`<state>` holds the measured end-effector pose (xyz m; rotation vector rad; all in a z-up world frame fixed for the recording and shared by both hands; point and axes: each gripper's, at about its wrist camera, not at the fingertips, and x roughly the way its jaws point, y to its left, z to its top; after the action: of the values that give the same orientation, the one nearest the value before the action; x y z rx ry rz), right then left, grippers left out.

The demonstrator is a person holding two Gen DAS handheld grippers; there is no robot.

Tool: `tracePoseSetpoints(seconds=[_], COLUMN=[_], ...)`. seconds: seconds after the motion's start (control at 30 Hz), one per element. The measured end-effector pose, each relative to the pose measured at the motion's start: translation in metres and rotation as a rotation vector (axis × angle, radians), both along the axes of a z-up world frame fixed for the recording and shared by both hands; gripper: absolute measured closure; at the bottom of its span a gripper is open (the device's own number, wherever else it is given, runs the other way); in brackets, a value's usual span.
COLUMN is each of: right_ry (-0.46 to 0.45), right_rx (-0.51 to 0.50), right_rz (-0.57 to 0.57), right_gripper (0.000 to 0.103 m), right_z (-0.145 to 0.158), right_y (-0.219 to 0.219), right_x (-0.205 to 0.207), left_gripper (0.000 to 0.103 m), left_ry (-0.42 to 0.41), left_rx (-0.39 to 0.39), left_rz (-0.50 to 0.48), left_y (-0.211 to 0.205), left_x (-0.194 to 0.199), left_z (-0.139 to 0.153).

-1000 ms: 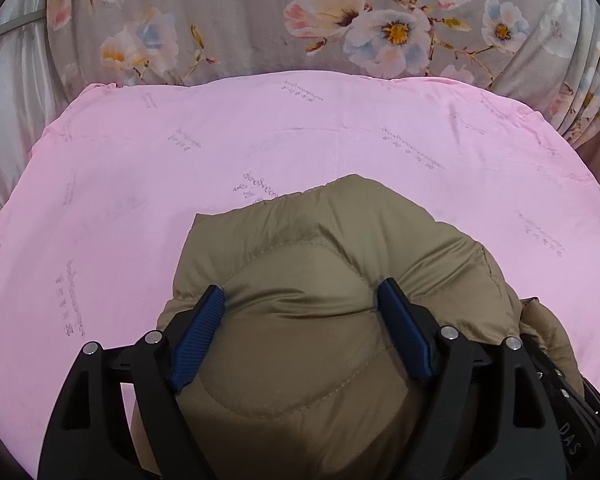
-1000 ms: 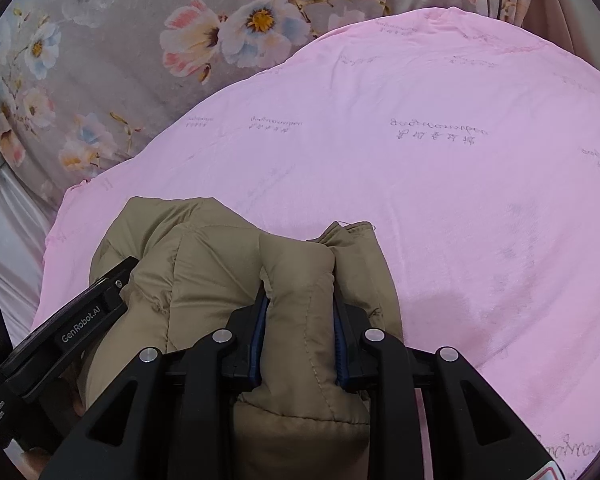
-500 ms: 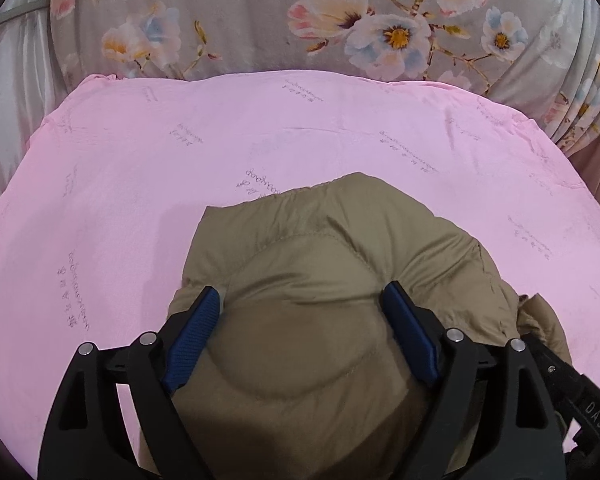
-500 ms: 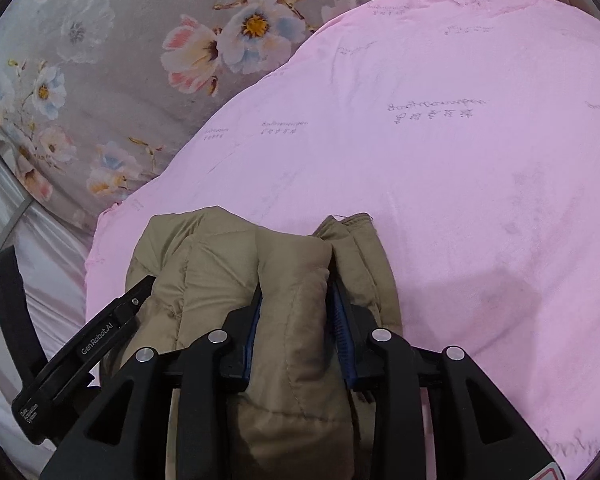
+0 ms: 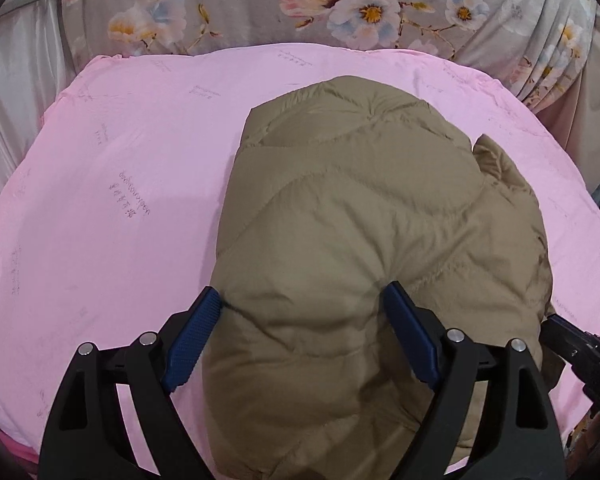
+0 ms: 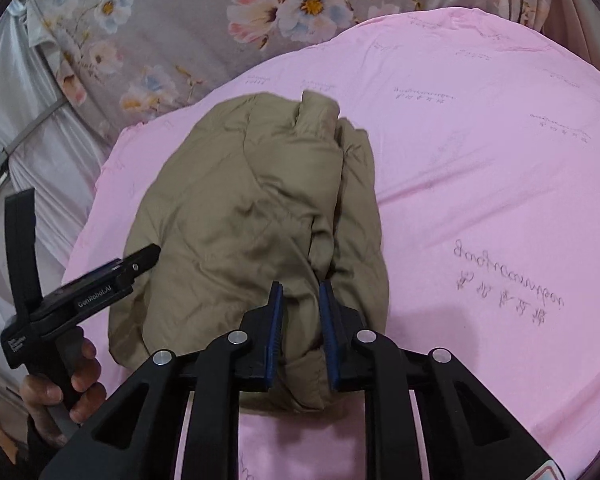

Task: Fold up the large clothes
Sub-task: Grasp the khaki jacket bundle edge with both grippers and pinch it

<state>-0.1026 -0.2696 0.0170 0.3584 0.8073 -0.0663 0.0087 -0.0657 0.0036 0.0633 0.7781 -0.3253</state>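
Jacket bulk between wide left jaws, pads touching; right jaws closing, pinching its fold.

Soft, even indoor light fills both views, with no glare. The pink sheet carries only a faint shadow beside the padded jacket. Fisheye bending curves the edges into dark corners, and focus is fairly sharp.
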Motion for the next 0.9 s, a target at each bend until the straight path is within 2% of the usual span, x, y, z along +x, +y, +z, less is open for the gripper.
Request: tracePoseSetpoints(seconds=[0.37, 0.9], right_ry=[-0.021, -0.056], right_rx=[-0.078, -0.098], right_rz=[-0.014, -0.015], right_gripper=[0.086, 0.085], right_z=[-0.028, -0.036], right_y=[0.014, 0.017], right_x=[0.002, 0.000], left_gripper=[0.014, 0.013], left_ry=[-0.048, -0.113], left_rx=[0.021, 0.059], left_rz=[0.029, 0.042], left_y=[-0.002, -0.008], left_x=[-0.007, -0.012], left_z=[-0.016, -0.024])
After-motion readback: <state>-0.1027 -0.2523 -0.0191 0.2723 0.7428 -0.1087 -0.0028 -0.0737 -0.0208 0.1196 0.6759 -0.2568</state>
